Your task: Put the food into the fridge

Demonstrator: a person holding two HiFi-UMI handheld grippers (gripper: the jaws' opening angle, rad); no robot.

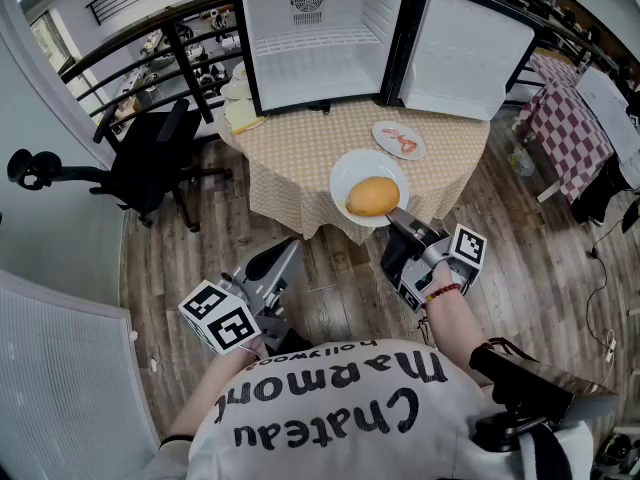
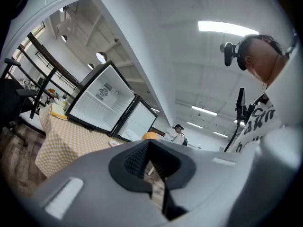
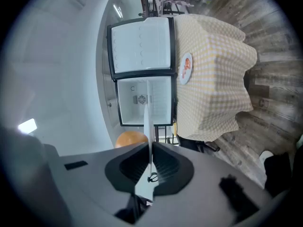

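— How many plates?
— Two: a big plate point(image 1: 350, 173) and a small plate point(image 1: 385, 131). One fruit point(image 1: 372, 196).
— And the rest?
— One fridge point(image 1: 320, 43), one beige desk point(image 1: 295, 158), one chair point(image 1: 150, 163), two grippers: left gripper point(image 1: 290, 250), right gripper point(image 1: 396, 214).

I see the round orange-yellow food point(image 1: 372, 196) sitting on a white round plate point(image 1: 345, 173), held level by its rim in my right gripper point(image 1: 393, 214) at the checked-cloth table's point(image 1: 300, 168) near edge. The small black fridge point(image 1: 320, 43) stands open at the far edge.
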